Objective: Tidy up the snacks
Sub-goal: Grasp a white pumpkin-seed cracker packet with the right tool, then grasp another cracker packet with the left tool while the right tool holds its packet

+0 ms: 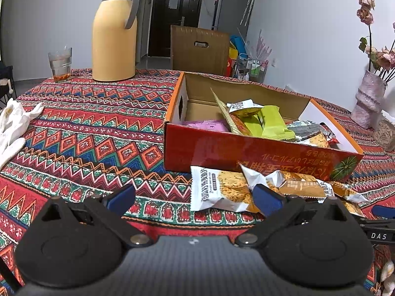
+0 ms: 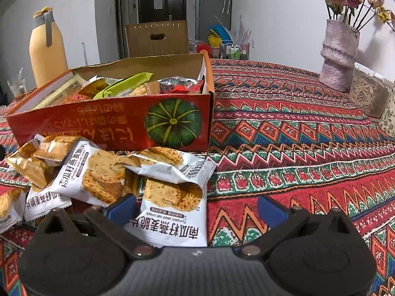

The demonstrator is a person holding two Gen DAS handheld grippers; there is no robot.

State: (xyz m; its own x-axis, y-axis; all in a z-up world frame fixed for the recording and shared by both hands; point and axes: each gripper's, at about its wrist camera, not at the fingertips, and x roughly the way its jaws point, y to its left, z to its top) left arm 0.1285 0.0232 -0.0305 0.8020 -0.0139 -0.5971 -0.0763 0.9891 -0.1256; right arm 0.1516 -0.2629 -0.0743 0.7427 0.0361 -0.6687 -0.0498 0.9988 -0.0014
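An open red cardboard box [image 1: 246, 151] [image 2: 103, 120] with a pumpkin picture holds mixed snack packets, among them a green one [image 1: 270, 123] [image 2: 123, 86]. In front of it lies a heap of white and gold oat-crisp packets [image 1: 217, 190] [image 2: 98, 172]. My left gripper [image 1: 195, 198] is open, low over the tablecloth, its right finger beside the nearest packet. My right gripper [image 2: 197, 208] is open too, and one white packet [image 2: 172, 212] lies on the cloth between its fingers, close to the left finger. Neither holds anything.
A yellow thermos jug [image 1: 114, 32] [image 2: 47, 46] and a glass [image 1: 60, 63] stand at the back left. White gloves [image 1: 14, 125] lie at the left edge. A pink vase with flowers [image 2: 339, 56] [image 1: 369, 98] and a jar [image 2: 367, 91] stand at the right. A chair [image 1: 198, 49] is behind the table.
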